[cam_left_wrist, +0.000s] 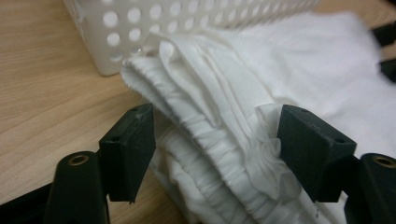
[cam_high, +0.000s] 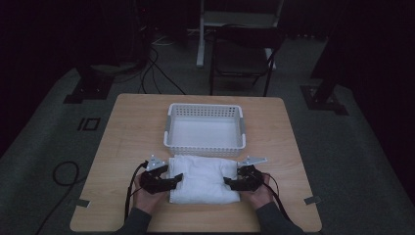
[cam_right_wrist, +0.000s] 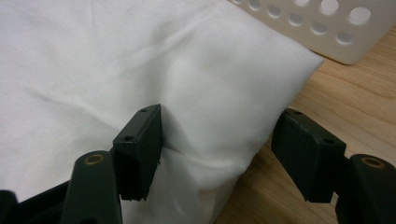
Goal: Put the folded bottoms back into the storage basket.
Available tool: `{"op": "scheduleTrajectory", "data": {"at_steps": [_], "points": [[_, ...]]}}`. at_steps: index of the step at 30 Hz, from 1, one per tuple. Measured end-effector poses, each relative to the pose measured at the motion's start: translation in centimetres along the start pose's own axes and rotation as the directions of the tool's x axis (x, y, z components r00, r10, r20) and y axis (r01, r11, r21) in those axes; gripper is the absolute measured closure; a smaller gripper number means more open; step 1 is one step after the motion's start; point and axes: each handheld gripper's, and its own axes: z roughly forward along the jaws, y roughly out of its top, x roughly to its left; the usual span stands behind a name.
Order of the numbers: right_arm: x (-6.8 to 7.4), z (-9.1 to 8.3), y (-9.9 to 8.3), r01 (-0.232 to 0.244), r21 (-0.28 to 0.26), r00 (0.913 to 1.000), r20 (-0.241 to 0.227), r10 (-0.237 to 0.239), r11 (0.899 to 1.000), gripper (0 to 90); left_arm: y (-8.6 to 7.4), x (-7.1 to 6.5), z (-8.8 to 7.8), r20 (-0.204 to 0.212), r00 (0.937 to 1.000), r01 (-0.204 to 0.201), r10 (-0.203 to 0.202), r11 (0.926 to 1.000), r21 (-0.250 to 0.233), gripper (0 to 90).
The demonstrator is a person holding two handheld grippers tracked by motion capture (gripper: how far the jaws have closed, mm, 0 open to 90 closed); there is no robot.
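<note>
A dim room surrounds the wooden table [cam_high: 127,127]; a dark chair [cam_high: 242,58] stands beyond its far edge. At the near edge we see a folded white cloth [cam_high: 203,178], touching the near wall of a perforated white basket [cam_high: 205,129]. Both hands enter from the near side, each lying low and level, aimed inward at the cloth. The left gripper [cam_high: 177,179] straddles the cloth's layered left edge, one pad against the folds. The right gripper [cam_high: 229,182] straddles the right corner, its inner pad denting the cloth, its outer jaw apart.
</note>
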Motion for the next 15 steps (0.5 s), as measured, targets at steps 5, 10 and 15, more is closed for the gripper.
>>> {"op": "scheduleTrajectory", "data": {"at_steps": [5, 10, 15], "points": [[0.0, 0.0, 0.0, -0.001, 0.000, 1.0000, 0.003, 0.001, 1.000, 32.7, 0.2, -1.1, 0.0, 0.009, 1.0000, -0.003, 0.003, 0.9994, -0.034, 16.2], [0.0, 0.0, 0.0, -0.001, -0.002, 1.0000, 0.009, 0.001, 1.000, 31.8, -0.1, -1.2, 0.8, -0.010, 0.9998, 0.017, -0.017, 0.9998, -0.009, 13.0], [0.0, 0.0, 0.0, -0.004, -0.003, 0.9999, 0.011, 0.004, 1.000, 31.0, -0.3, -1.1, 1.8, -0.056, 0.9984, 0.008, -0.006, 0.9994, 0.033, 8.0]]}}
